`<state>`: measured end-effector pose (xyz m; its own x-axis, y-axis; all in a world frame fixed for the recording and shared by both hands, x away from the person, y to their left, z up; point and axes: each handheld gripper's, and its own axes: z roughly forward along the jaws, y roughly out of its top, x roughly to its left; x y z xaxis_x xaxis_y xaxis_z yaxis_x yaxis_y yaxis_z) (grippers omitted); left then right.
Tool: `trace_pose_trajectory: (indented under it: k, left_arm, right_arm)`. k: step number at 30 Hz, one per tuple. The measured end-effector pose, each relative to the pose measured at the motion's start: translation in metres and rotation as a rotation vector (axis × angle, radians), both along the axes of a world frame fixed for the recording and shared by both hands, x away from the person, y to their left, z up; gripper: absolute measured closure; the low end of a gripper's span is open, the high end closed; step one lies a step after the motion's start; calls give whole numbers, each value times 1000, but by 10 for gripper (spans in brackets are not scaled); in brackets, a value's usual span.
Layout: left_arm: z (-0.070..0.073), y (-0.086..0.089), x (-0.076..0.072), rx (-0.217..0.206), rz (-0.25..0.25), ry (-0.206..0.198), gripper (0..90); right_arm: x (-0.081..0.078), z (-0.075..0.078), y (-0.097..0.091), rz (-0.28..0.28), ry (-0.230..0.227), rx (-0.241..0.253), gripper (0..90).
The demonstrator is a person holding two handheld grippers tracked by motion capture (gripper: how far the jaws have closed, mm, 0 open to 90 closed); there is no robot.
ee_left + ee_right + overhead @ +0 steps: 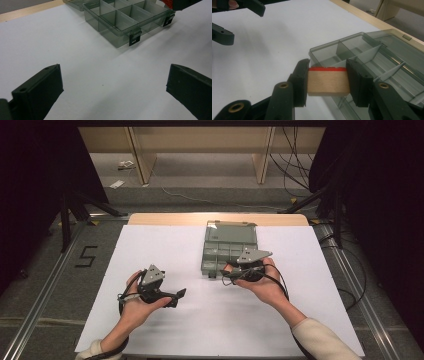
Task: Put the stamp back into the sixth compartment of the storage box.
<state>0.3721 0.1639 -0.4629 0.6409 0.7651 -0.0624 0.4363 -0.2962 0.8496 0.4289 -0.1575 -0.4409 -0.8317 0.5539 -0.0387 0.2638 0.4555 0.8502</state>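
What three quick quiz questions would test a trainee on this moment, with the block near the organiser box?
1. True or false: the right gripper is clamped on the wooden block.
2. What colour is the block's top face?
3. The lid of the compartment box is: A open, B latched shut.

Key:
1. True; both jaws press its sides.
2. Red.
3. A; the lid lies flat behind the box and the compartments in view look empty. The left gripper is open over the white table.
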Motion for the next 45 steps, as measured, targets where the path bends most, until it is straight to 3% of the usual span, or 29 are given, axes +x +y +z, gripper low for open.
trace_pose_trajectory:
  k: [45]
  left_arm:
    - [0, 0, 0, 0, 1, -1, 0]
  right_arm:
    - [25, -3, 8, -35, 1, -2, 561]
